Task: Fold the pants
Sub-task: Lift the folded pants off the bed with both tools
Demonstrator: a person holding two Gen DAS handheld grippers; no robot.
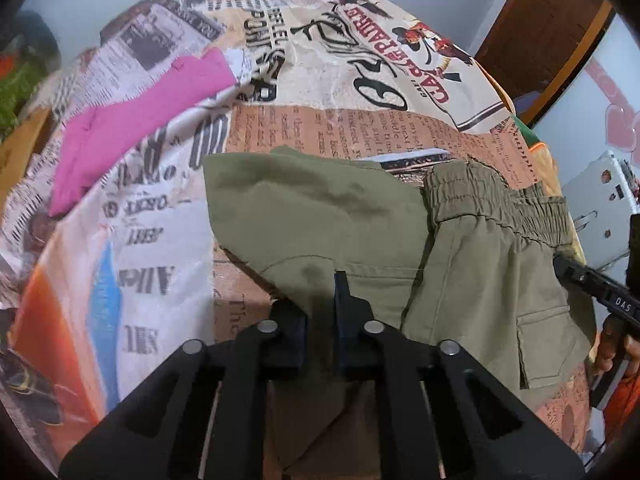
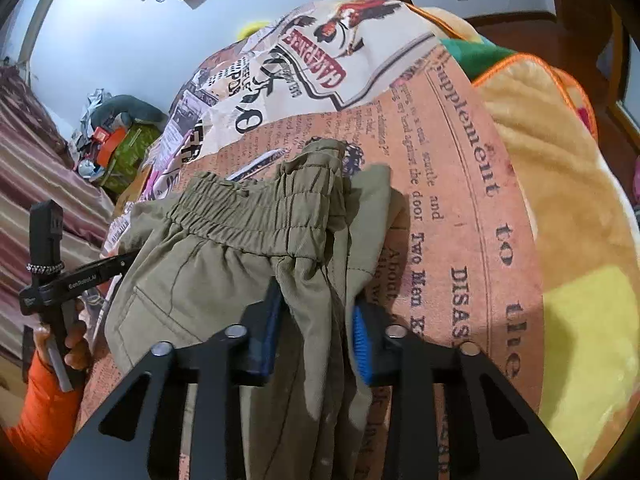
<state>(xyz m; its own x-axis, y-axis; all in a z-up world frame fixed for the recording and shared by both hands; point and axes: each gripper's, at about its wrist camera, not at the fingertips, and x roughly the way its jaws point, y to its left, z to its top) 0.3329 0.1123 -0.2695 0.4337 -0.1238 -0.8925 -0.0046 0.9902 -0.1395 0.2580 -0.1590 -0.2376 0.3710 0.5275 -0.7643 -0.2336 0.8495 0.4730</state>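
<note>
Olive green pants [image 1: 320,216] lie on a newspaper-print bedsheet [image 1: 320,128], with the elastic waistband [image 1: 480,196] bunched at the right. My left gripper [image 1: 320,312] is shut on a fold of the pants' near edge, its black fingers almost together. In the right wrist view the pants [image 2: 200,272] lie crumpled with the waistband [image 2: 256,208] across the middle. There my right gripper [image 2: 316,320] is shut on a thick bunch of the olive cloth, and its blue pads [image 2: 360,344] press on both sides of it. A hand in an orange sleeve [image 2: 44,408] holds the left tool at the left edge.
A pink cloth [image 1: 132,120] lies on the sheet at the far left. A yellow plush blanket [image 2: 560,220] with orange trim borders the sheet on the right. Striped bedding [image 2: 32,184] and a cluttered pile [image 2: 116,136] sit at the left. A wooden door [image 1: 540,20] stands beyond.
</note>
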